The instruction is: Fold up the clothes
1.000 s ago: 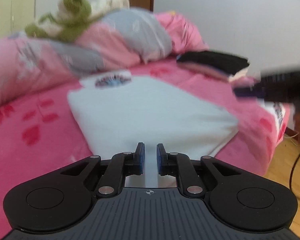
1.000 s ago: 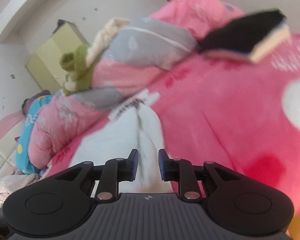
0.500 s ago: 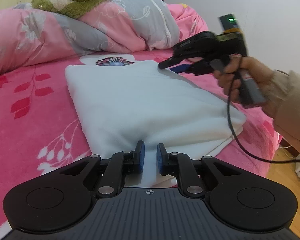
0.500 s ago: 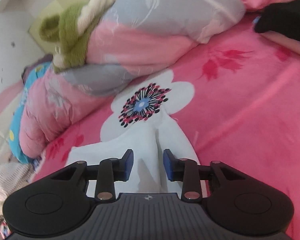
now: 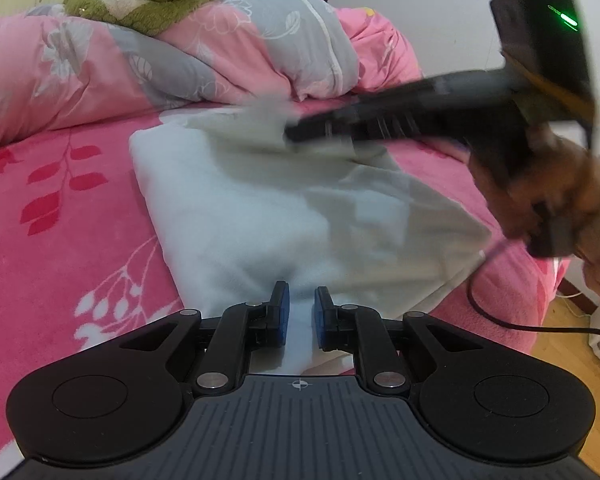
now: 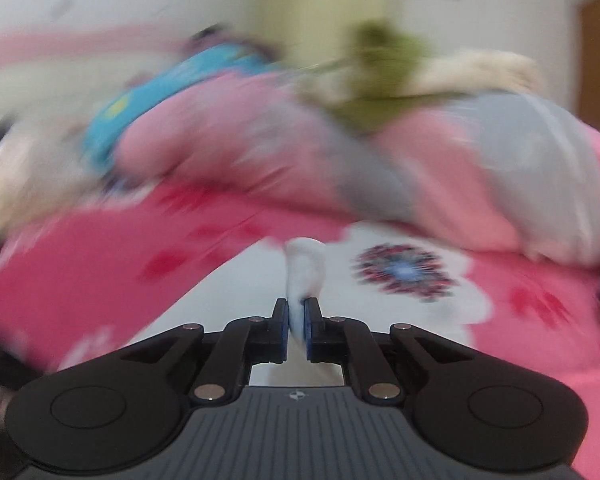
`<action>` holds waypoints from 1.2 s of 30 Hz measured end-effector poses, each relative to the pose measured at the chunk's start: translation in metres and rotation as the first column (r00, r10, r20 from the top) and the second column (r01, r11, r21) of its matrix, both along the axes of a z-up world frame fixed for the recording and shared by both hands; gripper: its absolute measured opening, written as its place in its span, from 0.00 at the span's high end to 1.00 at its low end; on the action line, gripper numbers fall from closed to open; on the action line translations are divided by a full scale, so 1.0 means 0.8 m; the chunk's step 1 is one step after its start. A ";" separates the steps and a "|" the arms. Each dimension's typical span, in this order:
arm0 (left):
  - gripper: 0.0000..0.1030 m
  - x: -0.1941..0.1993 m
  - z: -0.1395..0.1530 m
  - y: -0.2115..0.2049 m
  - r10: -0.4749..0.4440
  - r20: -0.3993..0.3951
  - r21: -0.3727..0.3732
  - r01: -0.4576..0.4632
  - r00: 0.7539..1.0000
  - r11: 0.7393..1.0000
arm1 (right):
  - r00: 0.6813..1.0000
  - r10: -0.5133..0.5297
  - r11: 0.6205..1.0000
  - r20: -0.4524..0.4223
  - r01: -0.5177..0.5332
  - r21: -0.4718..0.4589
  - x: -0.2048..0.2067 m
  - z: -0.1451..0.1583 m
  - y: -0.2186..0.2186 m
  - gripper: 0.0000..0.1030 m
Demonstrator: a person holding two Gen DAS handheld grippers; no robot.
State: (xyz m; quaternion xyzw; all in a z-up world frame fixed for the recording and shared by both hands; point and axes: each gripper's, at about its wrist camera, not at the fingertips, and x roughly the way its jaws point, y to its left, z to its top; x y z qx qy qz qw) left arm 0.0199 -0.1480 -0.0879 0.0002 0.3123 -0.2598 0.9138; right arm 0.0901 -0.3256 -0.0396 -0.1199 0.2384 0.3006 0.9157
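White garment (image 5: 260,208), one item, lies folded flat on the pink bedspread (image 5: 60,208), just in front of the heaped duvet (image 5: 220,56). Left gripper (image 5: 299,312) is at the garment's near edge, jaws nearly together, a strip of white cloth between the pads, so it reads as pinching that edge. Right gripper (image 6: 296,324) has just been closing and now clamps a pinch of white cloth at the garment's far corner, nearest the duvet; in the left view it shows as a blurred black bar with the cloth lifting under it. Step in hand looks like carrying that far corner over toward the near edge. To do it well: keep the left pinch as a fixed anchor, carry the right corner low and even so the layer lands square on the one below, avoid dragging the whole stack, match edges before letting go. Counts: one garment, two grippers, one duvet, one green plush (image 5: 152,0) on top of it.
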 end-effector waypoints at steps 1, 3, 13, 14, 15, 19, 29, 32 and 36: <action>0.87 0.000 0.000 0.000 0.000 0.000 -0.001 0.000 1.000 1.000 | 0.999 0.043 0.999 -0.004 -0.043 -0.033 -0.011 -0.003 0.007 0.87; 0.87 0.001 0.000 0.000 0.000 -0.001 -0.003 0.000 1.000 1.000 | 0.997 0.076 0.997 0.000 -0.076 -0.004 -0.023 0.002 0.001 0.73; 0.87 0.001 0.001 0.003 0.001 -0.010 -0.023 -0.001 1.000 1.000 | 0.915 -0.213 0.902 -0.343 0.320 0.291 0.116 -0.012 -0.114 0.64; 0.87 0.002 0.001 0.003 0.001 -0.011 -0.025 -0.001 1.000 1.000 | 0.896 -0.231 0.892 -0.380 0.351 0.286 0.132 -0.020 -0.120 0.64; 0.87 0.002 0.001 0.003 0.001 -0.012 -0.027 -0.002 1.000 1.000 | 0.889 -0.235 0.895 -0.392 0.355 0.269 0.144 -0.026 -0.119 0.66; 0.87 0.001 0.002 0.004 0.000 -0.013 -0.033 -0.001 1.000 0.999 | 0.869 -0.252 0.924 -0.425 0.347 0.163 0.176 -0.051 -0.099 0.70; 0.87 0.000 0.009 -0.002 0.009 -0.005 -0.017 -0.009 1.000 1.000 | 0.913 -0.350 0.920 -0.209 0.377 0.104 0.158 -0.038 -0.080 0.95; 0.87 0.002 0.012 -0.005 0.011 -0.013 -0.019 -0.012 1.000 1.000 | 0.911 -0.381 0.917 -0.155 0.395 0.065 0.157 -0.033 -0.077 0.95; 0.87 0.002 0.015 -0.011 0.002 -0.014 -0.012 -0.002 1.000 1.000 | 0.905 -0.402 0.909 -0.141 0.413 0.055 0.158 -0.036 -0.085 0.96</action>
